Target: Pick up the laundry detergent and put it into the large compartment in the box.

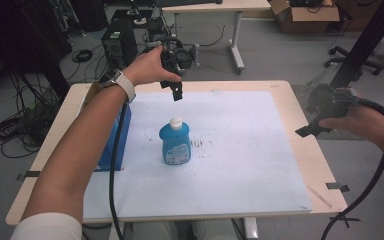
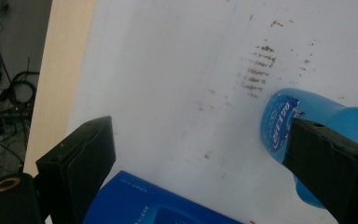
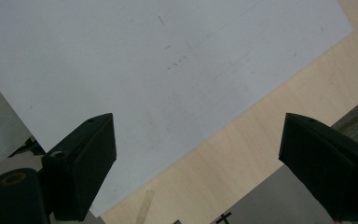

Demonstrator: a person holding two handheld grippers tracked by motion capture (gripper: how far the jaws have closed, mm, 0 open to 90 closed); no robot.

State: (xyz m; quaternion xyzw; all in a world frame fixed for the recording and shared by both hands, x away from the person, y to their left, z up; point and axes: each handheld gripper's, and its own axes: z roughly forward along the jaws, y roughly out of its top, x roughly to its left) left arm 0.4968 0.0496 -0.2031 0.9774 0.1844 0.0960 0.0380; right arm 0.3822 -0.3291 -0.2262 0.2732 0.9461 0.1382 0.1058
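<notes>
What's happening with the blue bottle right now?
Left gripper open, above the blue plastic bottle. Right gripper open, off to the side. Bottle upright, white cap on. Nothing in the way.

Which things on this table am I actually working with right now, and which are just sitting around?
In the job:
- blue bottle, upright with a white cap
- left hand-held gripper, open, above and behind it

Lying about:
- blue box at the white mat's left edge
- right hand-held gripper, open, off at the table's right edge
</notes>
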